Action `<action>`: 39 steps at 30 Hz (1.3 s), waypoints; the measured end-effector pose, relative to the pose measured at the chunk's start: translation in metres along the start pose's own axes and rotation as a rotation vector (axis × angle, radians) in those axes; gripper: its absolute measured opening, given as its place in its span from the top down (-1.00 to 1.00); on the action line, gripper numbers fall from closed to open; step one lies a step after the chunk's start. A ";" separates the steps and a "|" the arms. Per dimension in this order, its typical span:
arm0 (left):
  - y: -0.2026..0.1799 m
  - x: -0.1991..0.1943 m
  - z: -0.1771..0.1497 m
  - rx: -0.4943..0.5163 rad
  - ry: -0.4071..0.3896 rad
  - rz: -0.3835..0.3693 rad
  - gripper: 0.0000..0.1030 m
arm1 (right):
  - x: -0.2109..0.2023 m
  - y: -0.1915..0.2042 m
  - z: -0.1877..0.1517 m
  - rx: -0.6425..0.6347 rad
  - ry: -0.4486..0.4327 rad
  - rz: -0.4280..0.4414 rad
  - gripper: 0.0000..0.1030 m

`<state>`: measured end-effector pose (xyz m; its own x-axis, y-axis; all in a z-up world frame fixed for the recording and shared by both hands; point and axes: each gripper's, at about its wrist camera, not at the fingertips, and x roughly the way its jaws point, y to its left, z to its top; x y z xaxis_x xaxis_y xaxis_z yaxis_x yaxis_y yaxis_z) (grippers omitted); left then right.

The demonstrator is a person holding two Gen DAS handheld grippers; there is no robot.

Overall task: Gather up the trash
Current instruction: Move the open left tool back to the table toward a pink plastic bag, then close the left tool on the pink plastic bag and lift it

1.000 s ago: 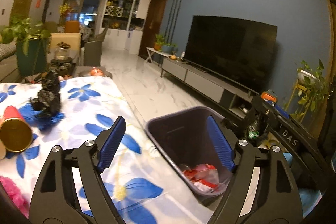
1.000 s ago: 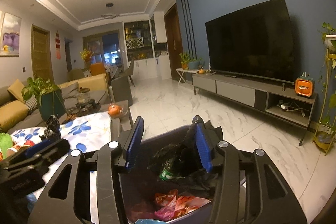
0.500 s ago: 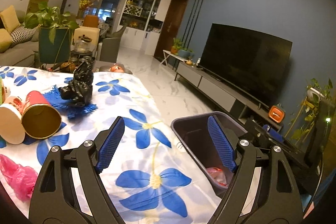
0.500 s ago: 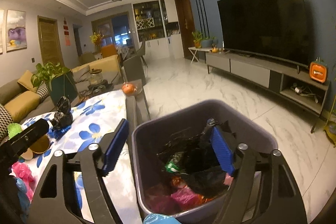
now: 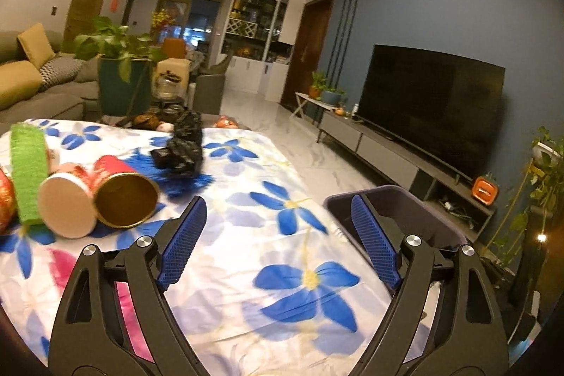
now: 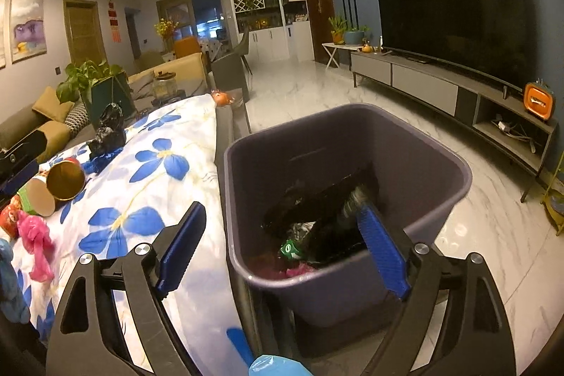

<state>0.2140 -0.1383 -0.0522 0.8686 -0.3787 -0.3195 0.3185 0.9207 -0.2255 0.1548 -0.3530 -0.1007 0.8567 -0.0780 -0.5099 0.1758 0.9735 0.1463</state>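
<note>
Left claw (image 5: 273, 238): jaws spread wide, nothing between them; sat low centre of the left view, over the flowered tablecloth (image 5: 246, 256).
Right claw (image 6: 282, 245): jaws wide apart, empty; low centre of the right view, above the near rim of the bin (image 6: 416, 143).
Bin: stood on the floor just beside the table edge, centre-right of the right view; held a black bag (image 6: 328, 199) and coloured scraps.
Trash on table: two paper cups (image 5: 98, 199) on their sides at left of the left view, touching; a green strip (image 5: 28, 171) draped over them; a crumpled black bag (image 5: 183, 147) beyond, upper centre-left; a pink bag (image 6: 35, 235) at lower left of the right view.
Step (judged): drop done, left claw heading for the cups.
Risk: cups lay loose on their sides, so a glancing jaw could roll them off.
Risk: cloth was loose; a low jaw might snag it and drag trash along.
Risk: frame was motion-blurred, suggesting a fast move, so an overshoot seemed possible.
</note>
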 end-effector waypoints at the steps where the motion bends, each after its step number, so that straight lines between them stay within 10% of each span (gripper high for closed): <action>1: 0.003 -0.003 -0.001 -0.003 -0.003 0.008 -0.61 | -0.001 0.000 -0.001 -0.001 -0.001 -0.002 -0.67; 19: 0.075 -0.056 -0.030 -0.039 0.016 0.249 -0.61 | -0.035 0.025 -0.012 -0.045 -0.072 -0.023 -0.68; 28: 0.090 -0.048 -0.042 -0.043 0.122 0.227 -0.55 | -0.052 0.052 -0.011 -0.071 -0.147 -0.005 -0.68; 39: 0.105 -0.027 -0.055 -0.098 0.276 0.175 0.64 | -0.054 0.107 -0.008 -0.115 -0.177 0.114 -0.68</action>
<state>0.2035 -0.0364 -0.1185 0.7672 -0.2391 -0.5952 0.1236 0.9657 -0.2285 0.1232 -0.2429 -0.0641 0.9412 0.0075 -0.3378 0.0252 0.9954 0.0920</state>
